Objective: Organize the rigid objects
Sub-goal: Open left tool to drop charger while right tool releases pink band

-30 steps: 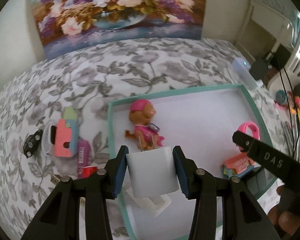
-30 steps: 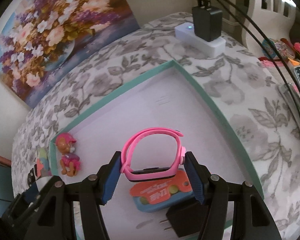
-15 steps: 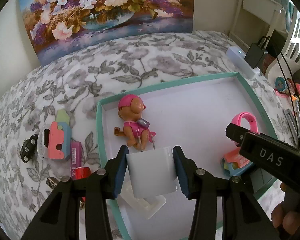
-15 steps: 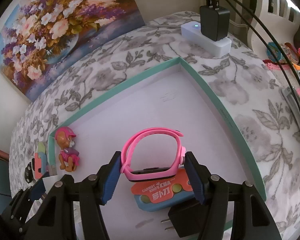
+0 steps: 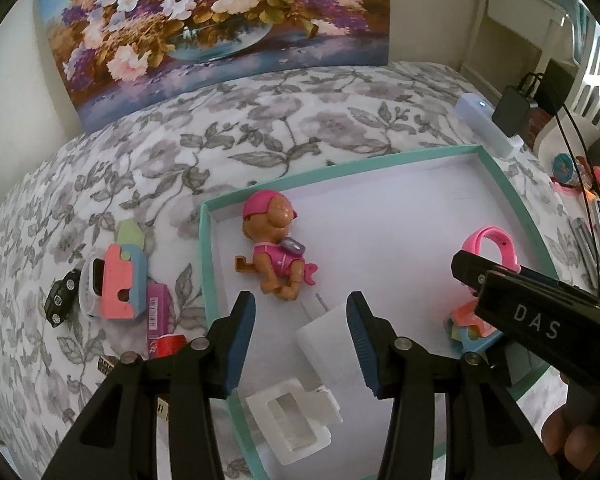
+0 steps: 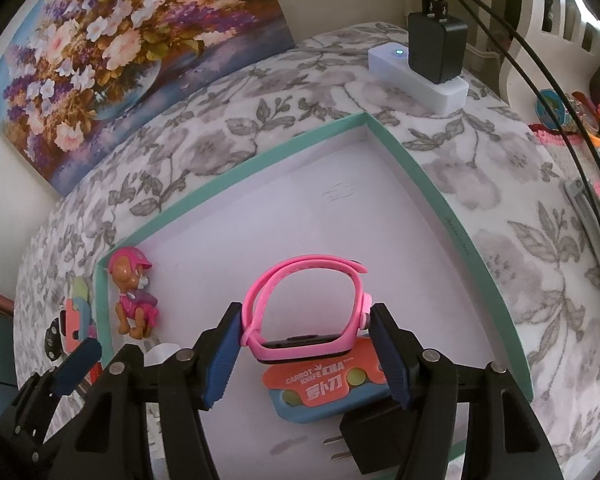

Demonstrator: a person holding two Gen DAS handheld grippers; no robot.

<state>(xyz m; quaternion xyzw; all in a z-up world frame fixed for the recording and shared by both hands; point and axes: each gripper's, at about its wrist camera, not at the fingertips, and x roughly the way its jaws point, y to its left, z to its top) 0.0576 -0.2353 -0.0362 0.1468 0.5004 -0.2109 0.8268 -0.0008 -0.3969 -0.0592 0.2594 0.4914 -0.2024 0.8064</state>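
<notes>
My left jaws [image 5: 300, 344] are released over the white plug [image 5: 328, 344]; my right jaws [image 6: 306, 354] barely pinch the pink watch [image 6: 306, 312], which may tip onto the knife card [image 6: 324, 384].

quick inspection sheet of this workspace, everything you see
surface: grey floral cloth with a teal-rimmed tray on it
job's things: in the tray, dog figure, white charger, white clip, carrot knife card, black plug, pink watch
clutter: left of the tray, toy car, pink and blue block, purple box
grippers: left gripper open over the white charger, gap on one side; right gripper shut on the pink watch
cables: black cables from a black adapter on a white power strip
surroundings: flower painting against the wall
</notes>
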